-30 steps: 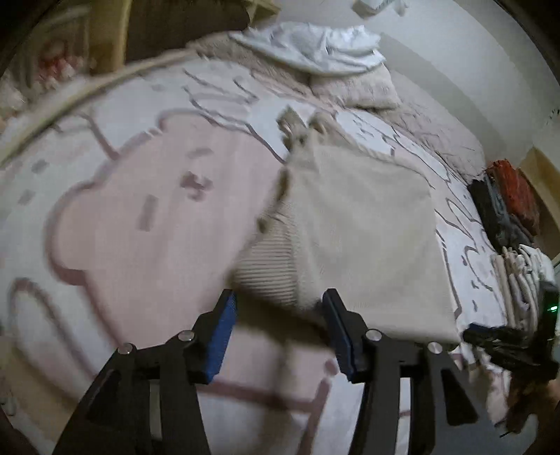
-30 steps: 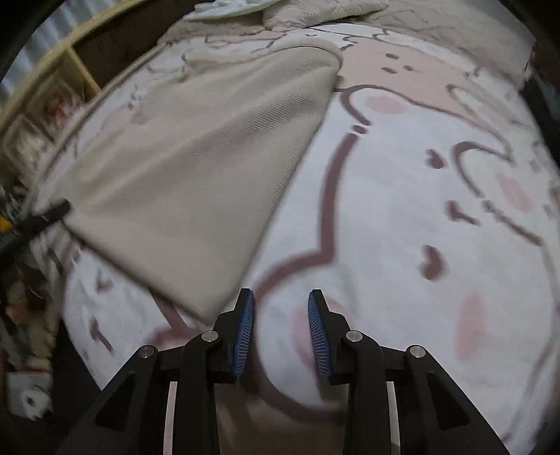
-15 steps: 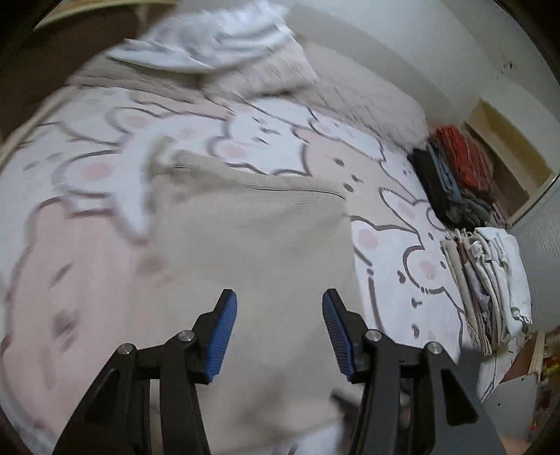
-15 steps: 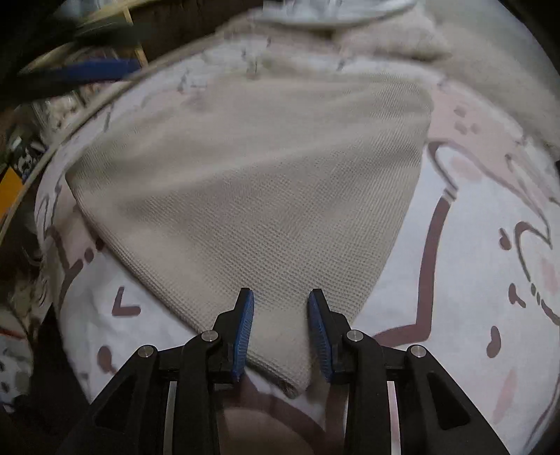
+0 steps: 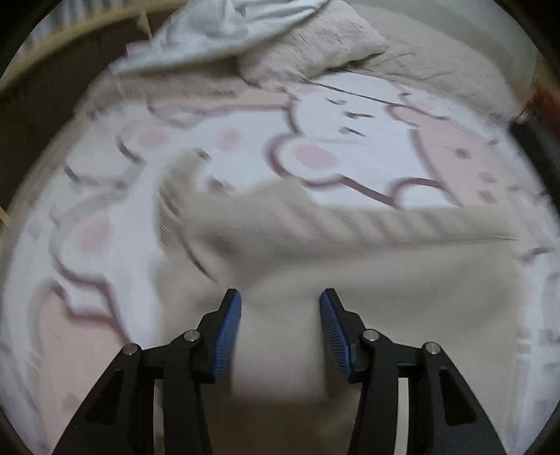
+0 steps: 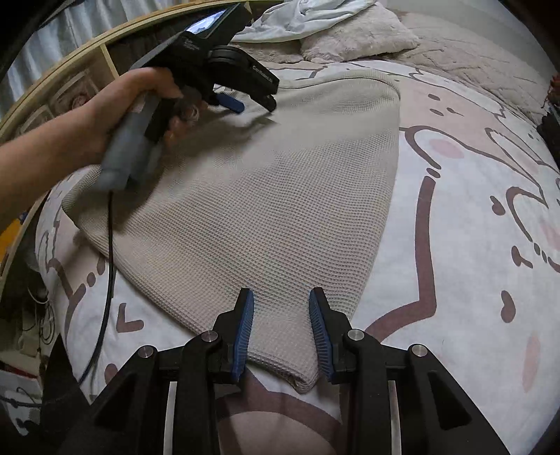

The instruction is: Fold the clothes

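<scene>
A beige waffle-knit garment (image 6: pixel 273 196) lies folded flat on the bed. In the left wrist view it (image 5: pixel 350 280) fills the lower half, with a sleeve end (image 5: pixel 178 182) sticking out at the upper left. My right gripper (image 6: pixel 281 327) is open, its jaws on either side of the garment's near corner. My left gripper (image 5: pixel 280 329) is open and empty over the garment; from the right wrist view it (image 6: pixel 245 101) hovers over the far left part of the cloth, held by a hand.
The bed has a pink and white cartoon bedspread (image 6: pixel 472 210). A fluffy pillow (image 6: pixel 353 31) and a crumpled white cloth (image 5: pixel 224 31) lie at the head. A wooden shelf (image 6: pixel 70 84) stands left. A cable (image 6: pixel 105 280) hangs from the left gripper.
Both grippers have come in over the garment. The left one swung from the near left edge to over the far part. The right one reached the near corner.
</scene>
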Action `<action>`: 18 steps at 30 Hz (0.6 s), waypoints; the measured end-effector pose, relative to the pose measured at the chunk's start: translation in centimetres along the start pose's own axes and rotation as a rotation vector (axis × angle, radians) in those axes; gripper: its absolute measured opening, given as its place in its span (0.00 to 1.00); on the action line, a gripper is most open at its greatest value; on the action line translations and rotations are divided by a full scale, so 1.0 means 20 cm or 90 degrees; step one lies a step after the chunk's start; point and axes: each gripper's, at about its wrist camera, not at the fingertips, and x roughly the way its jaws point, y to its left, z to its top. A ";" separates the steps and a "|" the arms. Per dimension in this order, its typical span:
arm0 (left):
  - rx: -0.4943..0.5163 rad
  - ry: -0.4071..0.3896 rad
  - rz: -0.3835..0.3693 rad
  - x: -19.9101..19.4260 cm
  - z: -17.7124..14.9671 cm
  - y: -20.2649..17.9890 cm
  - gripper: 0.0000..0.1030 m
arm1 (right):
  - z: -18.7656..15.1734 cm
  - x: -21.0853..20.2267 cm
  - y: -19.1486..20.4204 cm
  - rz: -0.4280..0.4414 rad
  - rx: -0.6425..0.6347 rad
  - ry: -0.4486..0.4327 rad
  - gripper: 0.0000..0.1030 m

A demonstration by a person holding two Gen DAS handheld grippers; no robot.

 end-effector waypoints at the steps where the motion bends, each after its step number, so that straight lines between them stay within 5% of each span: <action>1: 0.005 -0.002 0.009 0.02 0.03 0.02 0.47 | -0.01 0.00 0.01 -0.002 -0.001 -0.002 0.33; 4: -0.020 -0.003 -0.027 -0.01 0.10 0.11 0.47 | -0.02 -0.02 0.03 -0.005 -0.009 -0.002 0.33; 8: 0.018 -0.066 -0.046 -0.27 0.12 0.16 0.48 | -0.02 -0.12 0.08 -0.025 -0.075 0.006 0.35; 9: 0.037 -0.081 -0.055 -0.36 0.09 0.17 0.48 | -0.03 -0.17 0.10 -0.042 -0.114 -0.008 0.43; 10: 0.057 -0.095 -0.064 -0.44 0.06 0.18 0.48 | -0.04 -0.22 0.12 -0.062 -0.157 -0.024 0.70; 11: 0.076 -0.109 -0.073 -0.53 0.03 0.19 0.48 | -0.07 -0.28 0.14 -0.091 -0.209 -0.044 0.84; 18: 0.167 -0.110 -0.146 -0.93 -0.50 0.18 0.52 | -0.37 -0.39 0.20 -0.246 -0.493 -0.029 0.84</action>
